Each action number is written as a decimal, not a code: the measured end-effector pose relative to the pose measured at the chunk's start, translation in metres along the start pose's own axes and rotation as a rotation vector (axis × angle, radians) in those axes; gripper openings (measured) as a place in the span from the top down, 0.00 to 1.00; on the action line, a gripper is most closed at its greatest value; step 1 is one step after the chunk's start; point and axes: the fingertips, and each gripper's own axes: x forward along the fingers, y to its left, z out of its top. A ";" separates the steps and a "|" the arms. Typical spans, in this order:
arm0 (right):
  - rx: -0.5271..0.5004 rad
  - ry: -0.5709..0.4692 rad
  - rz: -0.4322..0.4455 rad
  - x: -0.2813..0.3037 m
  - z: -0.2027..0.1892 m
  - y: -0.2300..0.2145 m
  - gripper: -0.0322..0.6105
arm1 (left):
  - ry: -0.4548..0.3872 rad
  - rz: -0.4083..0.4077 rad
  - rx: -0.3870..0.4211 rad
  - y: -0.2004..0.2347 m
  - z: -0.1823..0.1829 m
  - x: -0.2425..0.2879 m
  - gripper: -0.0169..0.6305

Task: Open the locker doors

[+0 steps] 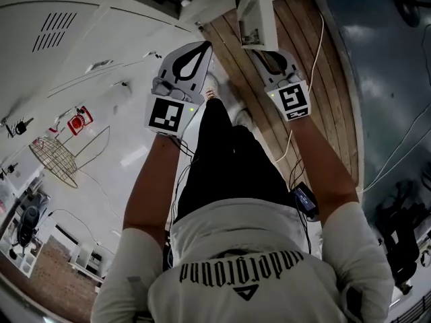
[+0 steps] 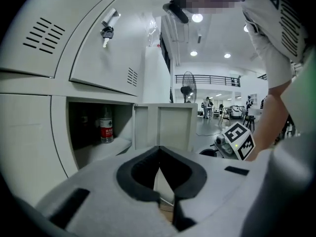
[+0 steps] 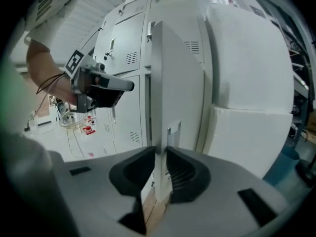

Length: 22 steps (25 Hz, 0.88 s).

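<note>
Two fingers of the right gripper (image 3: 159,149) pinch the white locker door (image 3: 175,83) — standing open, edge-on, its lower end hidden behind them. Left gripper (image 2: 159,148) fingers press together, empty, facing a dark, indistinct open compartment (image 2: 83,132).

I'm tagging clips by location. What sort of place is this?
Probably a locker area beside a large indoor hall: white metal lockers with a key in one lock, a pedestal fan, and a railed mezzanine under ceiling lights.
</note>
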 end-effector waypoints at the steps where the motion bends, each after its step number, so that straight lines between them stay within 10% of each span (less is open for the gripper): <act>1: 0.003 0.004 -0.012 -0.007 -0.003 -0.008 0.83 | 0.000 -0.008 0.005 -0.004 0.001 0.004 0.96; 22: 0.005 0.045 -0.194 -0.054 -0.032 -0.124 0.85 | 0.032 -0.087 0.028 -0.026 -0.008 0.027 0.96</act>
